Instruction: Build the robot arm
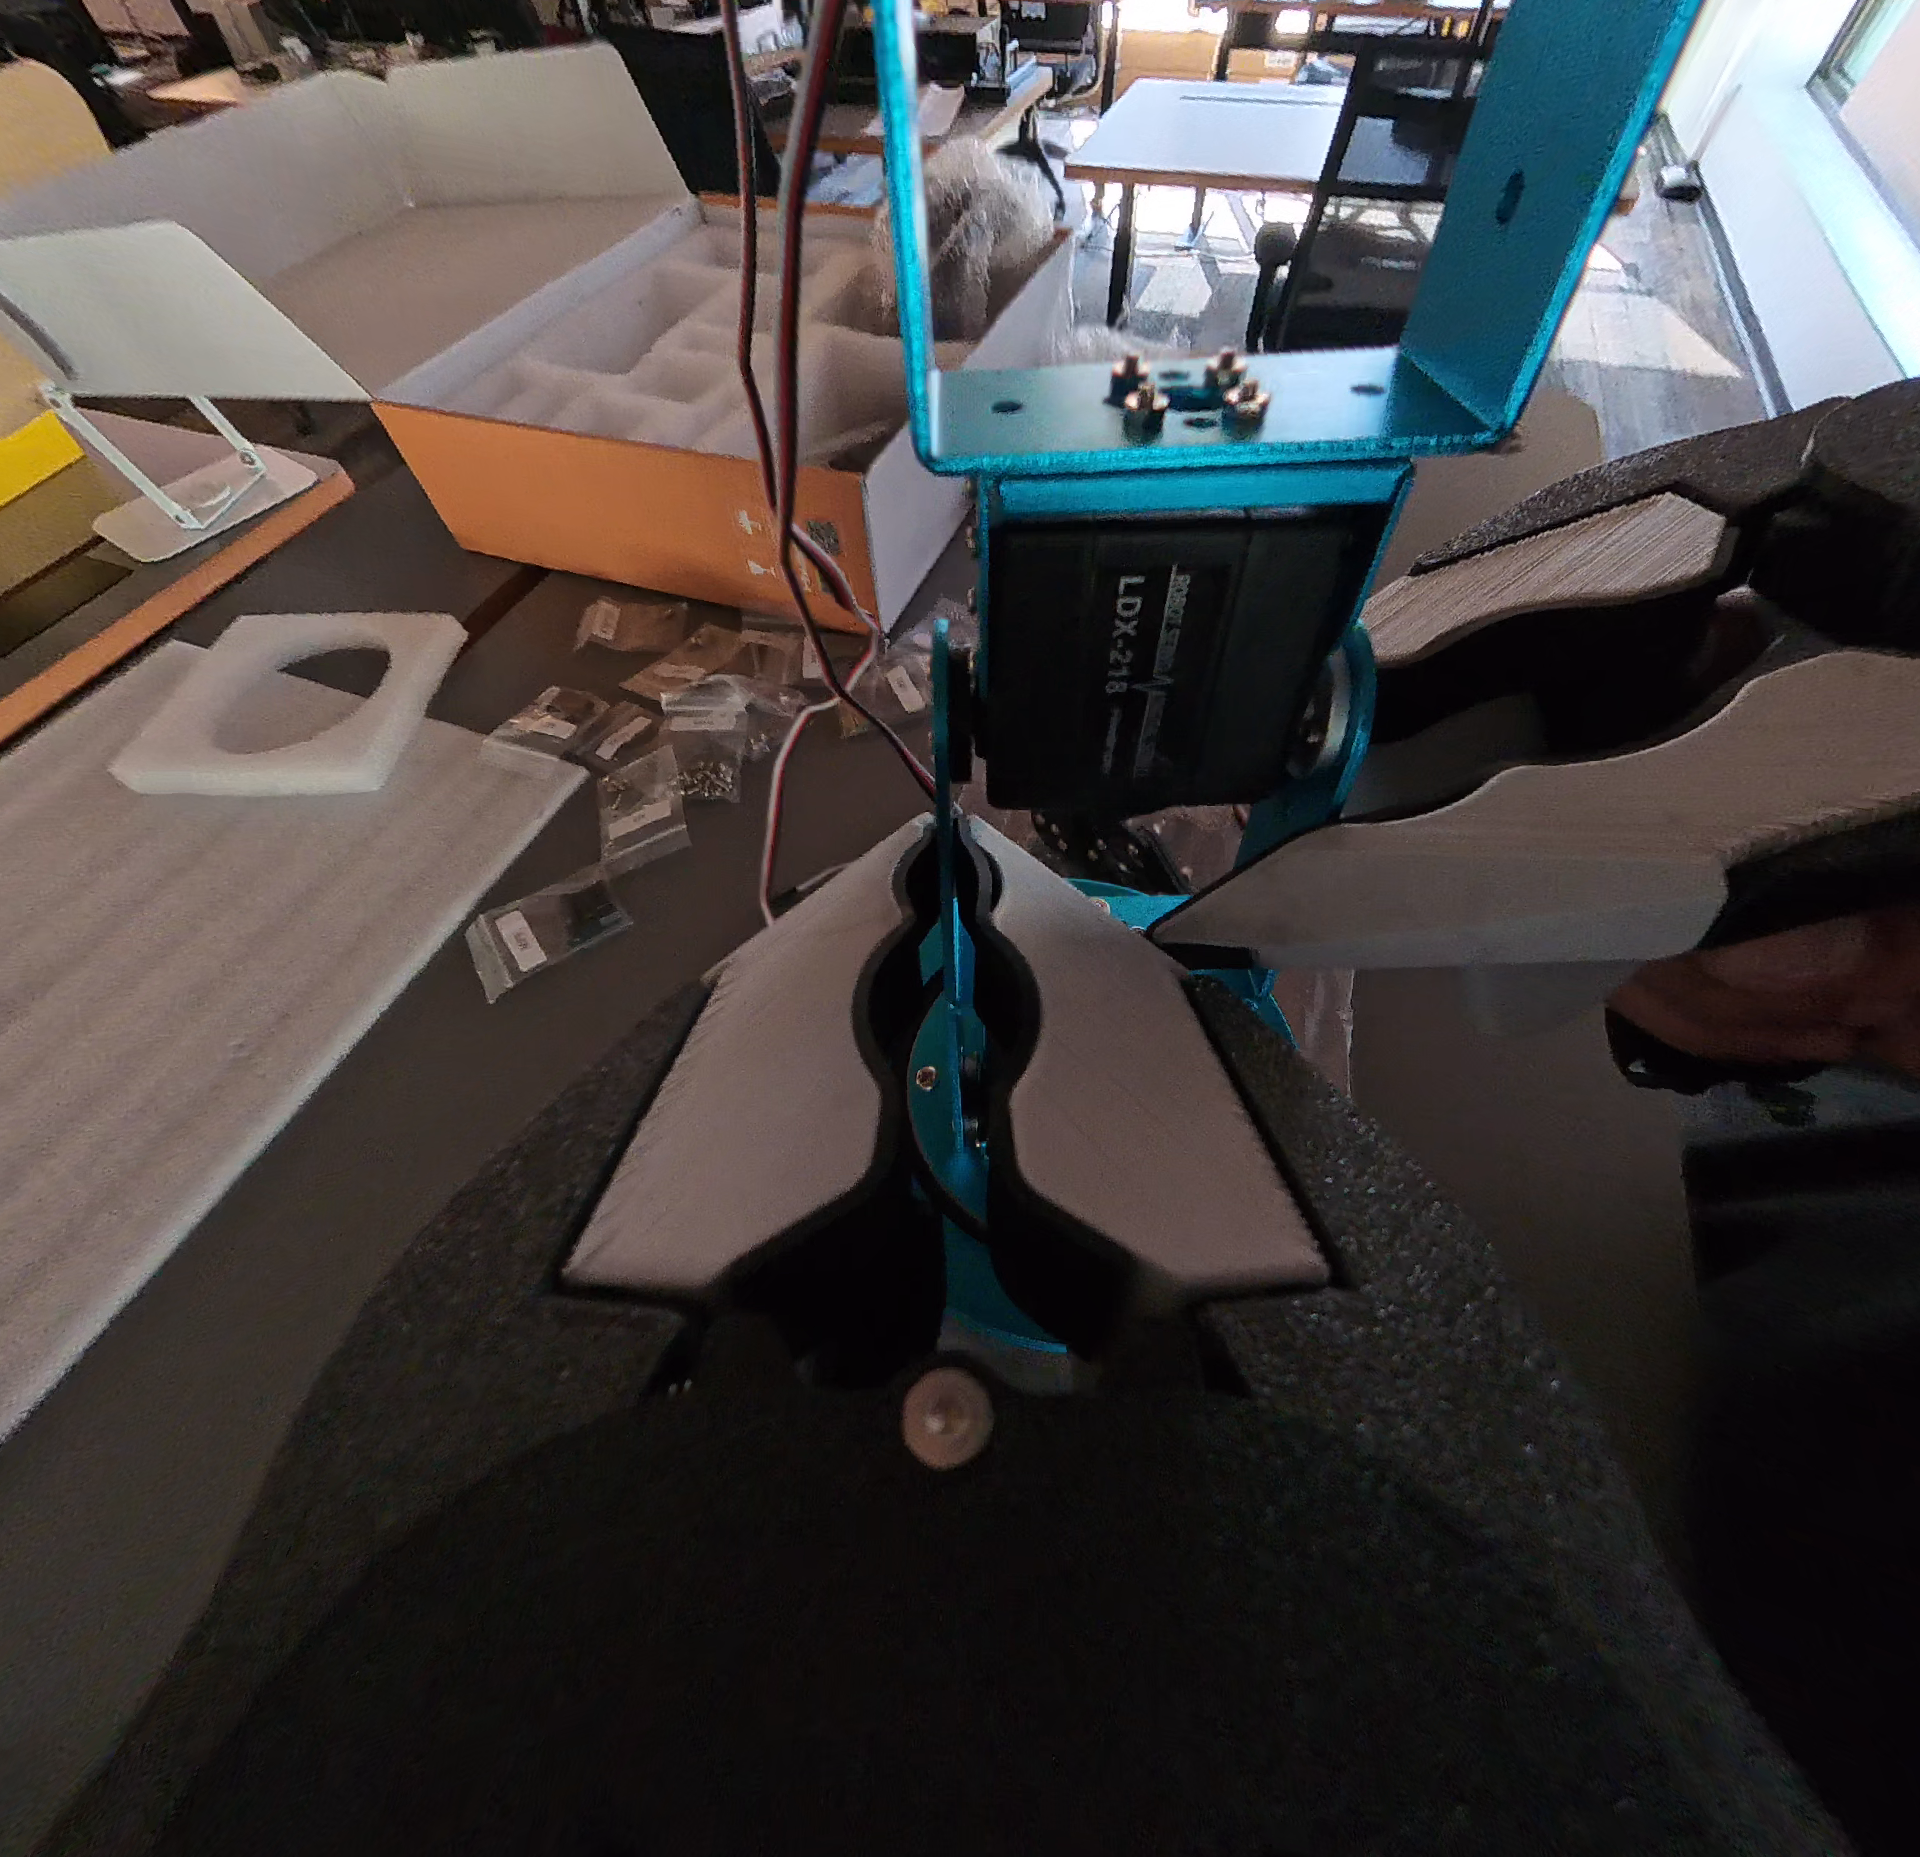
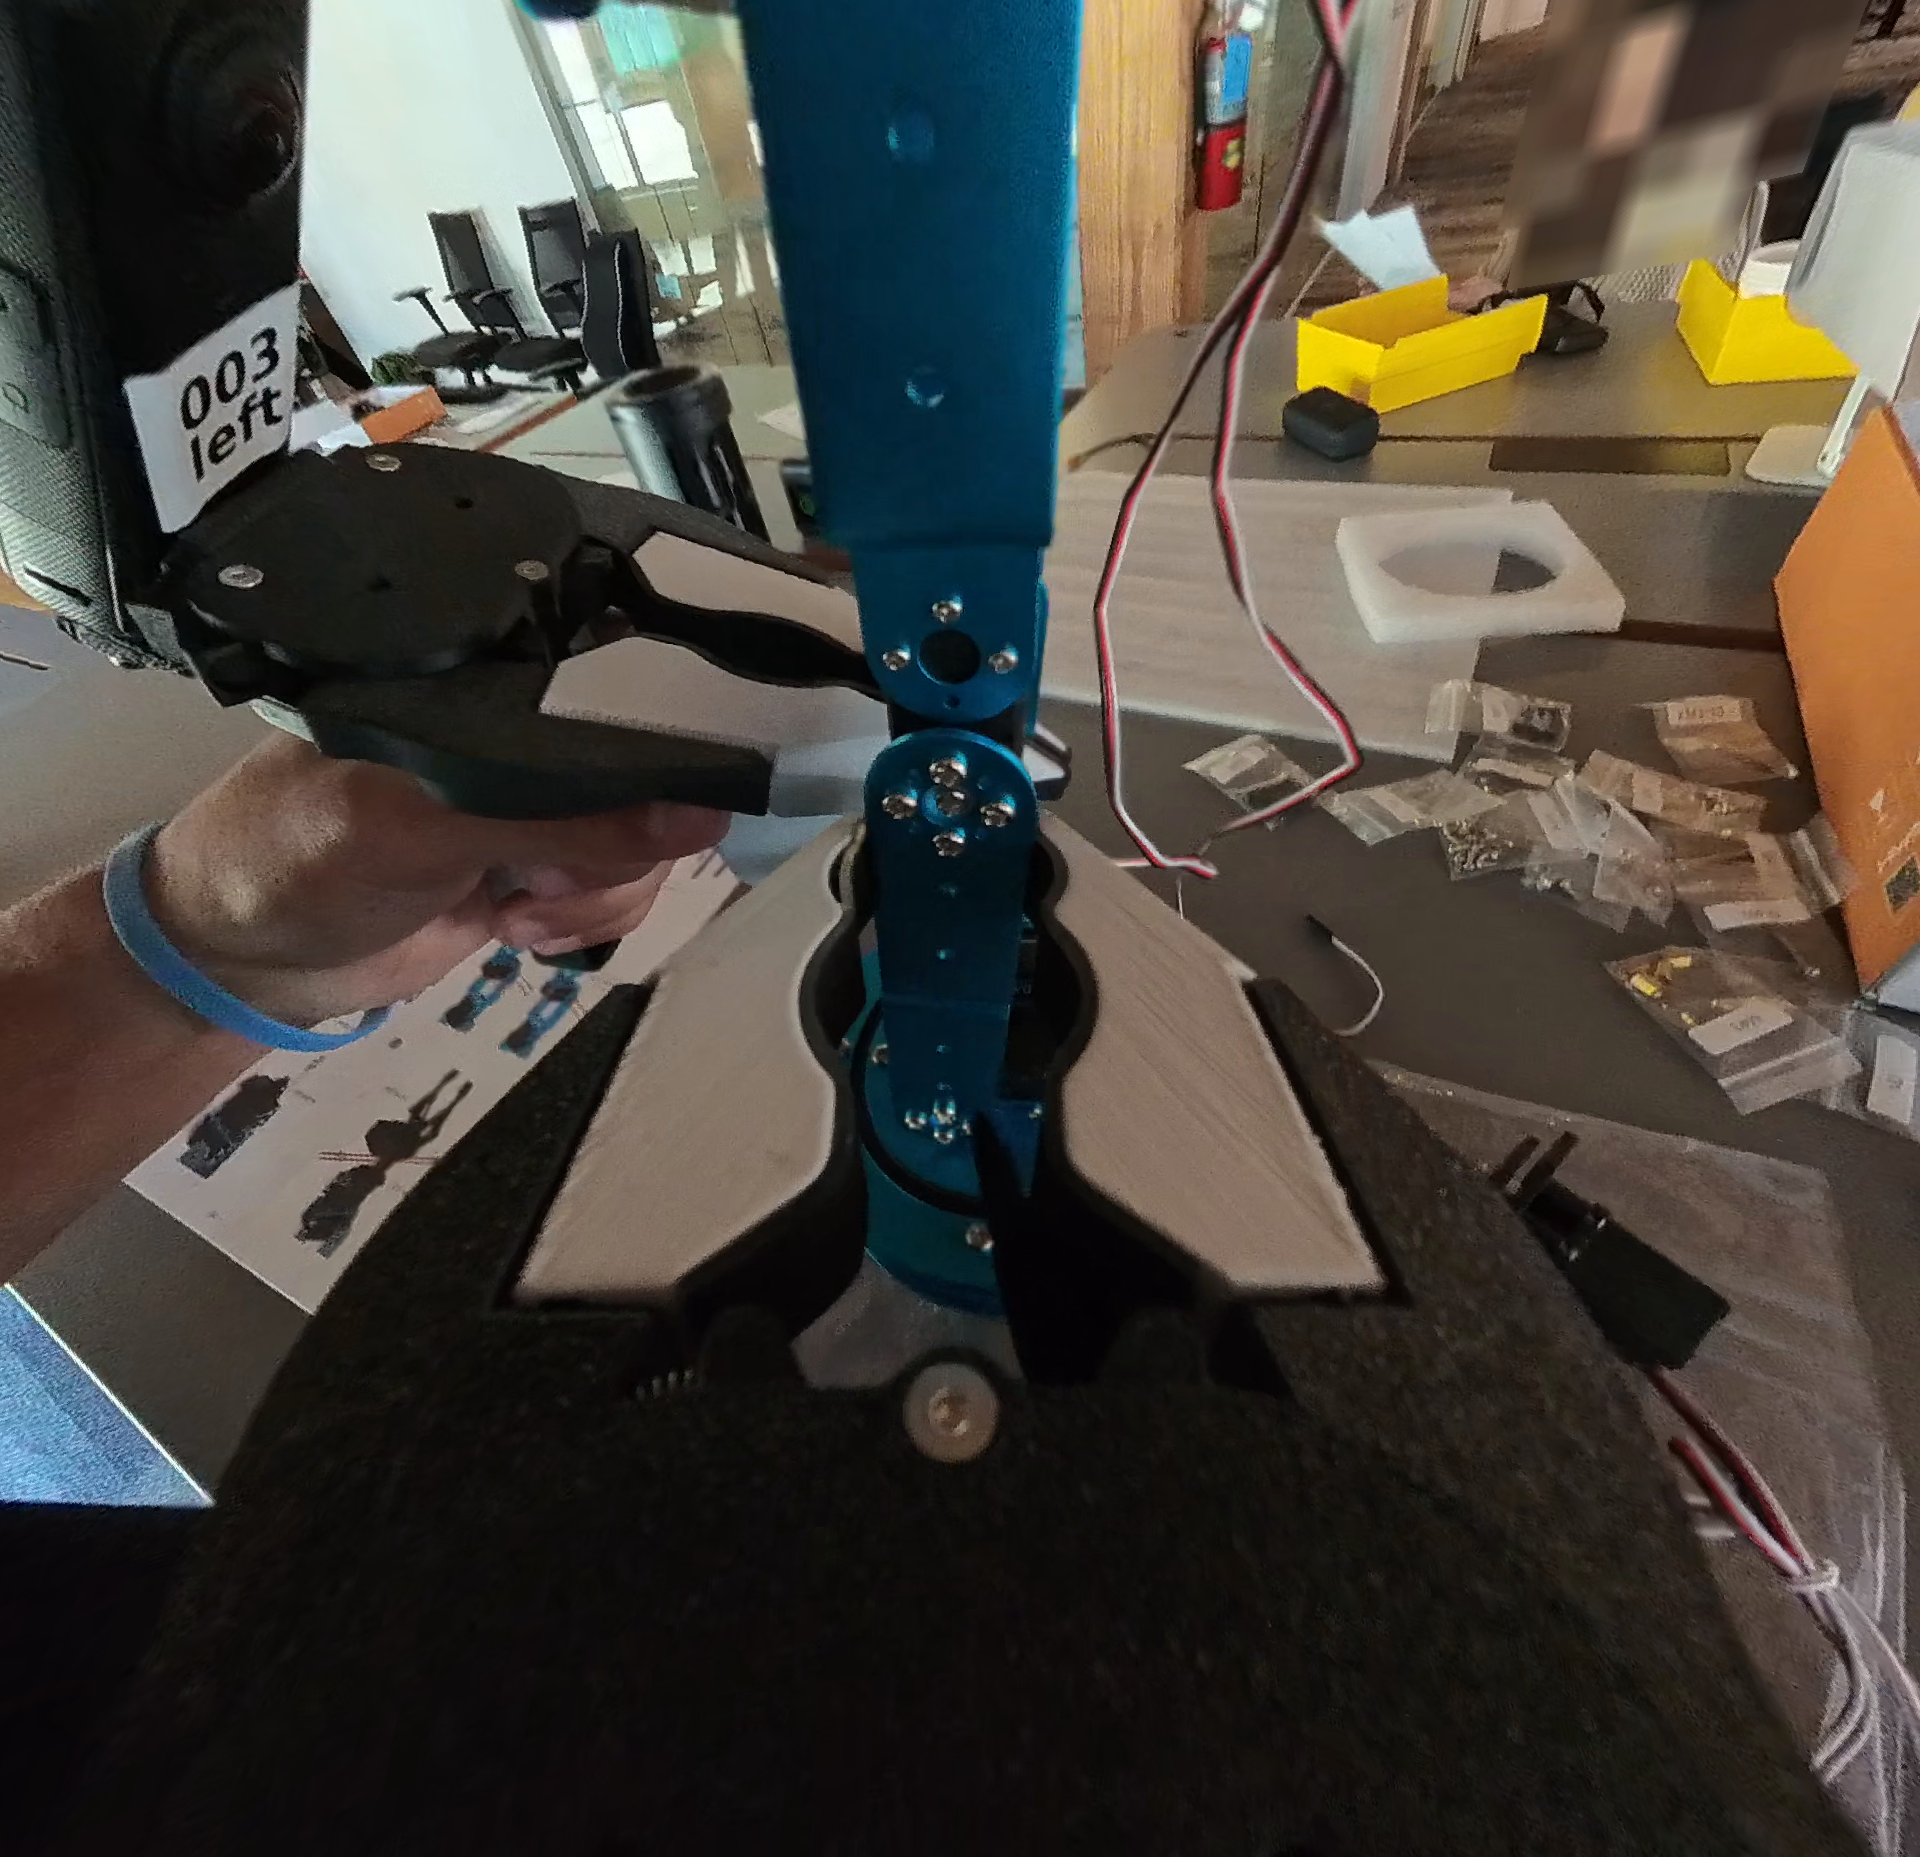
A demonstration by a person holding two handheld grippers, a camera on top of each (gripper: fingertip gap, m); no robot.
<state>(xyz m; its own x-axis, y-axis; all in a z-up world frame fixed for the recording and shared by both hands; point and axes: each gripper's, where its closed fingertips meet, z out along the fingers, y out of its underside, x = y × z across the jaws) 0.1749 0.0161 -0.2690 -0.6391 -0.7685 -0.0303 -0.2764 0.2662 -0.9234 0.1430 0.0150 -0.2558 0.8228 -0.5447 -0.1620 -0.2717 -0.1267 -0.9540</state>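
A blue metal robot-arm assembly stands upright on the dark table, with a black servo in its U bracket. My left gripper is shut on a thin blue bracket plate, seen edge-on between its pads. My right gripper is shut on the lower blue bracket, with its pads against both edges. Each gripper shows in the other's view: the right one comes in from the right, the left one from the left, held by a hand. Red, white and black servo wires hang beside the arm.
An open orange box with white foam compartments stands behind. Several small bags of screws lie scattered. A white foam frame lies on a foam sheet. A printed sheet, a loose black servo and yellow boxes are nearby. My two grippers' fingertips are within a few centimetres of each other.
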